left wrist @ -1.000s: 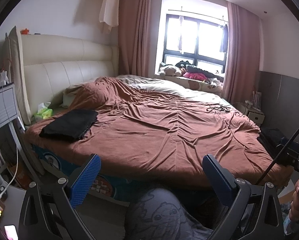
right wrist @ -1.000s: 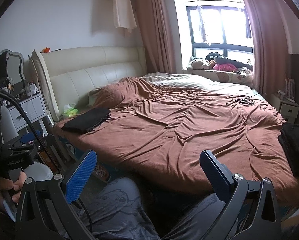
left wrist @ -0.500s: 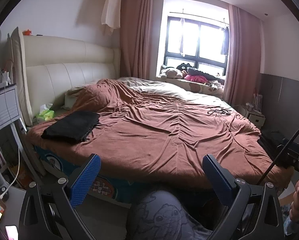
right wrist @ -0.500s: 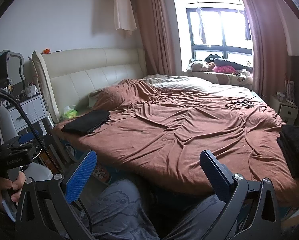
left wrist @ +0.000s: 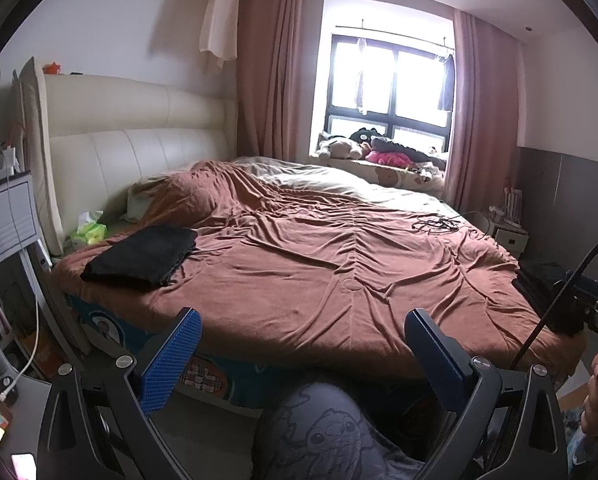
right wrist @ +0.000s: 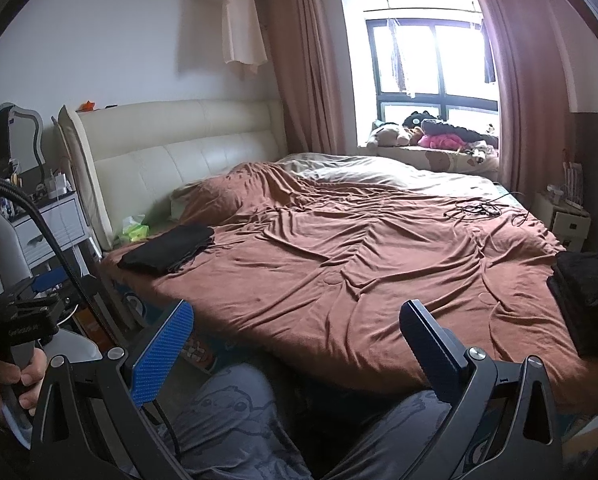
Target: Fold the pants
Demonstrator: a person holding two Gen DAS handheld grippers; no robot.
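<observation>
Nearest the cameras, both tools are hanging low over the person's lap, off the near edge of the bed. The left gripper (left wrist: 301,344) is standing spread wide with nothing between its blue pads, and the right gripper (right wrist: 295,338) is gaping the same way, also empty; printed grey pajama knees (right wrist: 235,412) are showing beneath them.

Just beyond, the brown bedspread (left wrist: 339,272) is lying rumpled and mostly bare. On its right near corner a dark stack of black garments (right wrist: 587,292) is sitting, close to the right gripper's outer side and a short reach away; these are probably the pants waiting to be folded, though their shape is hard to read. Farther off, at the left corner near the headboard, a flat folded black garment (left wrist: 143,256) is resting beside a green tissue pack (left wrist: 89,232), well apart from both grippers and looking already done.

The cloth is looking soft, light and limp, so it is likely going to sag and bunch rather than hold a line, and thin layers may be slipping off the pads. Pinching the waistband corners, one per gripper, would be giving the most control. A tangle of black cables (left wrist: 435,224) is lying toward the far side, below the window.
</observation>
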